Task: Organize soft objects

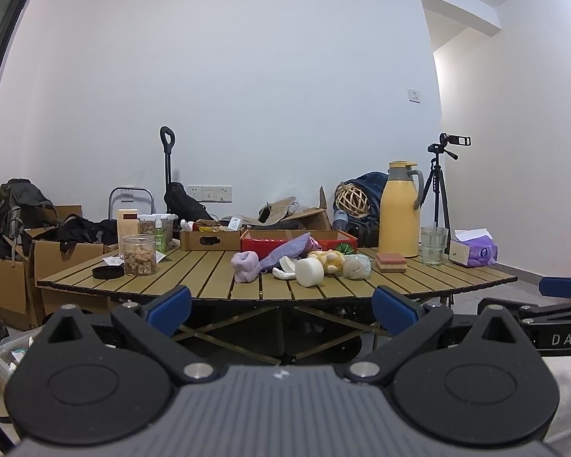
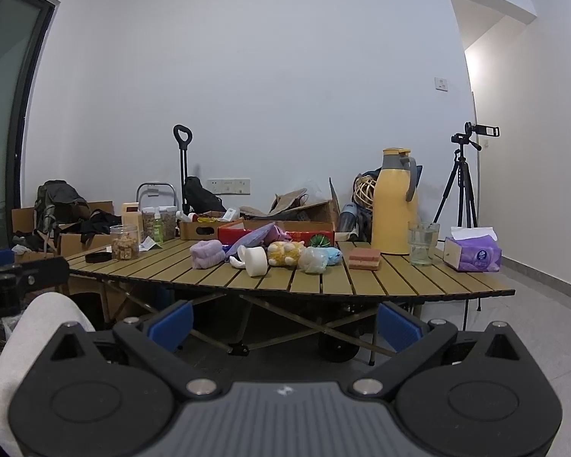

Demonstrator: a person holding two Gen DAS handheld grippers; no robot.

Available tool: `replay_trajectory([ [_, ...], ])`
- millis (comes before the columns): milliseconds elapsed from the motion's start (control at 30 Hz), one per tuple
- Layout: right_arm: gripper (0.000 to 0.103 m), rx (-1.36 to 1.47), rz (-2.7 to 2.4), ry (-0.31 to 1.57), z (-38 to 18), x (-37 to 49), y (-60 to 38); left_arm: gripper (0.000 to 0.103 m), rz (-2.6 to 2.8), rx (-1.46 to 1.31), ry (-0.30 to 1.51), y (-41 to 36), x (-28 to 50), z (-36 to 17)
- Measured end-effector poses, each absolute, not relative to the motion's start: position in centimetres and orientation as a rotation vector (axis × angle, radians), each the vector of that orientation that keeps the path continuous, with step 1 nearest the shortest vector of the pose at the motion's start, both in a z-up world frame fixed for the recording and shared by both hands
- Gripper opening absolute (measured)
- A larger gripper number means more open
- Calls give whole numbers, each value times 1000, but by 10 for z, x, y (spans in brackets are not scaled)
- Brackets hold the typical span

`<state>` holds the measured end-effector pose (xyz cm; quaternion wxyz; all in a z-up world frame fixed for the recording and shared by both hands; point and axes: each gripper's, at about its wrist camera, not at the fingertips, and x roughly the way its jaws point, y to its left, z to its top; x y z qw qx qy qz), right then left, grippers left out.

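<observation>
A pile of soft things lies mid-table: a lilac plush roll (image 1: 245, 264) (image 2: 207, 253), a purple cloth (image 1: 291, 249) (image 2: 253, 238), a white foam cylinder (image 1: 310, 271) (image 2: 255, 261), a yellow plush toy (image 1: 329, 261) (image 2: 284, 253) and a pale bagged toy (image 1: 357, 266) (image 2: 316, 259). A red cardboard box (image 1: 270, 242) (image 2: 308, 235) stands just behind them. My left gripper (image 1: 281, 310) is open and empty, well short of the table's front edge. My right gripper (image 2: 283, 325) is open and empty, also short of the table and below its level.
On the slatted table (image 1: 209, 282) (image 2: 361, 282) stand a snack jar (image 1: 139, 254), black lid (image 1: 108, 272), brown box (image 1: 209, 240), pink sponge (image 1: 391, 262) (image 2: 364, 258), yellow thermos (image 1: 399, 209) (image 2: 396, 202), glass (image 1: 434, 245) (image 2: 422, 243) and tissue pack (image 1: 475, 249) (image 2: 472, 254). Cardboard boxes and bags sit left; a tripod stands right.
</observation>
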<state>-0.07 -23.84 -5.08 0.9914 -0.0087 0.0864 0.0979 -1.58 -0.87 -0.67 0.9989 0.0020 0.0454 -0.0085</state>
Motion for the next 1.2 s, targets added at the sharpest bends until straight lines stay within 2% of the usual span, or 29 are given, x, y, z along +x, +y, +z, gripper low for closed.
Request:
replay_trajectory([
  [1200,103,-23,200,171,-52,0,-237,103,-22,14,87,-9,-14,-5],
])
